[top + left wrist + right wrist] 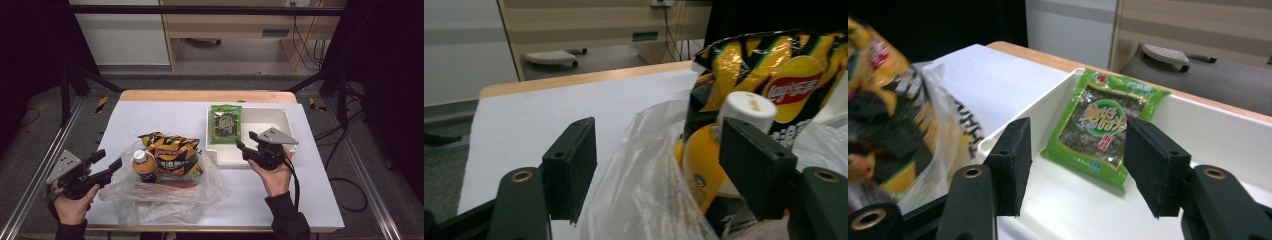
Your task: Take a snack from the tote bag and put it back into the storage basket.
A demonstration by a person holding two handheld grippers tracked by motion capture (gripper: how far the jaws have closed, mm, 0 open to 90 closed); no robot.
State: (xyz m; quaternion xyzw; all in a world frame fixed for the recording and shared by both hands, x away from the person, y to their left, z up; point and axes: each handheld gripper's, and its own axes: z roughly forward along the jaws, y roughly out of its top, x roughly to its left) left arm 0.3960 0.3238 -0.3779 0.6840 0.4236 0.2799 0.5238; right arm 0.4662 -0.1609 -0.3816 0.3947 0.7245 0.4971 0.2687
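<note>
Now | right gripper point(246, 148): fingers apart over white tray point(280, 116), seaweed packet point(225, 124) lying inside | left gripper point(111, 163): fingers apart beside plastic bag point(165, 197)

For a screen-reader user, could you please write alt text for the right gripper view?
The right gripper has its jaws open, with nothing between them, above a white tray where a green seaweed packet lies against the wall. To the left, a yellow chip bag sits in clear plastic on the white table.
</note>
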